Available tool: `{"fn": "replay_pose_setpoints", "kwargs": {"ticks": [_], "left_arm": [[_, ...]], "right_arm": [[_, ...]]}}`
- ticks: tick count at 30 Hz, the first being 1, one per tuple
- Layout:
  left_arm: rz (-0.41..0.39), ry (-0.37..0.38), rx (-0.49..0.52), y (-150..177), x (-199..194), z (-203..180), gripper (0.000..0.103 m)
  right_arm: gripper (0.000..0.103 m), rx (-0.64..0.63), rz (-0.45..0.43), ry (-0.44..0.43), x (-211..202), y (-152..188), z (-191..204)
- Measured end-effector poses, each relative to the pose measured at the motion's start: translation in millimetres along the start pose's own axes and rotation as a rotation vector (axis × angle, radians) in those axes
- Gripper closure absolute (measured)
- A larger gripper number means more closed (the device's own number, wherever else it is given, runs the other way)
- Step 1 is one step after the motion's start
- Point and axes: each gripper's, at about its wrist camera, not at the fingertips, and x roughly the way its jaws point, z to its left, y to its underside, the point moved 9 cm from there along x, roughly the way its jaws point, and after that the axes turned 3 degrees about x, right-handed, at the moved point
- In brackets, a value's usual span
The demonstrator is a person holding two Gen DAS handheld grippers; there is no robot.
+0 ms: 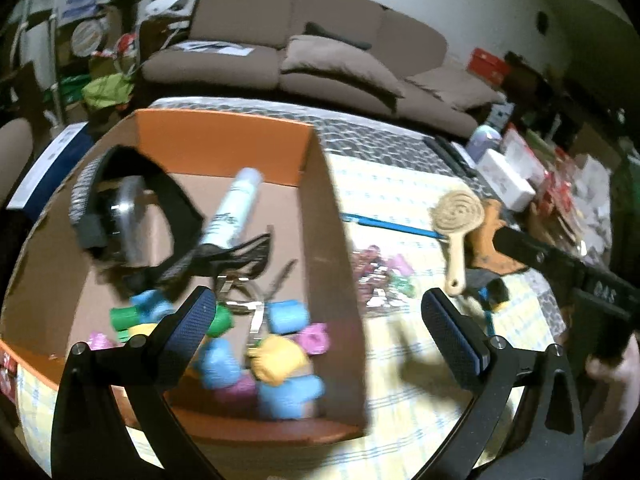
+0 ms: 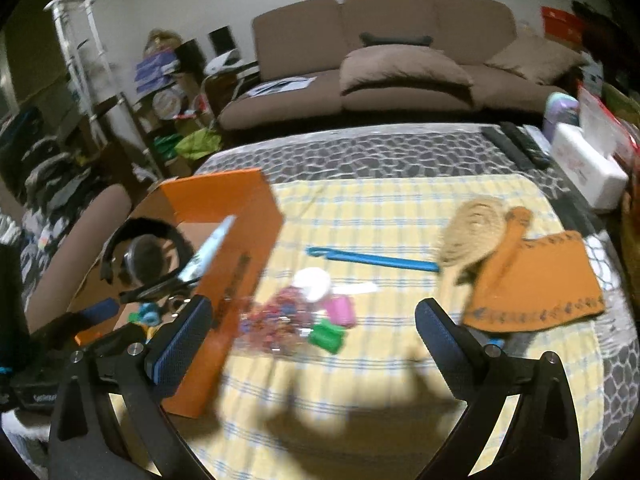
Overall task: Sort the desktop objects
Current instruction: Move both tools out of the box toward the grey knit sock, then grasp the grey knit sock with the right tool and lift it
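An orange cardboard box [image 1: 224, 140] stands on the left of the table and also shows in the right wrist view [image 2: 236, 240]. It holds a white tube [image 1: 232, 212], black headphones [image 1: 132, 208], scissors and several coloured rolls [image 1: 288, 316]. On the checked cloth lie a bag of coloured clips [image 2: 276, 320], a pink roll [image 2: 342, 308], a green roll [image 2: 326, 336], a blue stick [image 2: 372, 260], a wooden brush [image 2: 468, 232] and an orange pouch [image 2: 540, 280]. My left gripper [image 1: 316, 320] is open above the box's right wall. My right gripper [image 2: 314, 336] is open above the clips and rolls.
A brown sofa [image 2: 400, 60] stands behind the table. White boxes [image 2: 588, 168] and remotes [image 2: 516, 144] sit at the table's far right edge. The right gripper's body [image 1: 560, 268] shows at the right of the left wrist view. Clutter fills shelves at the left.
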Motion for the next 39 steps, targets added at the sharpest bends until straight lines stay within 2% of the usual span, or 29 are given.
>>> {"fn": "replay_pose_setpoints", "kwargs": {"ticks": [13,15,20,24,27,29,31,36,39], "left_arm": [[0.045,0.070,0.138,20,21,-76,0.000],[0.039,0.017,0.171,22,24,-79,0.000],[0.029,-0.045,0.198,23,26,-81,0.000],[-0.054,-0.129,0.259,13,14,-84,0.000],[-0.108,-0.117,0.301,9,2,-98,0.000],[-0.112,-0.085,0.322,10,-1,-109,0.000],[-0.101,-0.059,0.339,14,1,-119,0.000],[-0.041,-0.003,0.347,28,14,-135,0.000],[-0.004,0.045,0.330,35,19,-141,0.000]], "right_arm": [[0.001,0.225,-0.003,0.105,-28,5,-113],[0.001,0.247,0.010,0.122,-30,9,-127],[0.001,0.266,0.040,0.146,-30,20,-149],[0.001,0.279,0.060,0.161,-28,29,-161],[0.001,0.292,0.083,0.160,-24,35,-165],[0.002,0.295,0.097,0.151,-20,39,-164],[0.006,0.295,0.113,0.129,-16,42,-160],[0.029,0.251,0.147,0.082,-5,48,-141],[0.035,0.194,0.156,0.085,2,50,-129]]}}
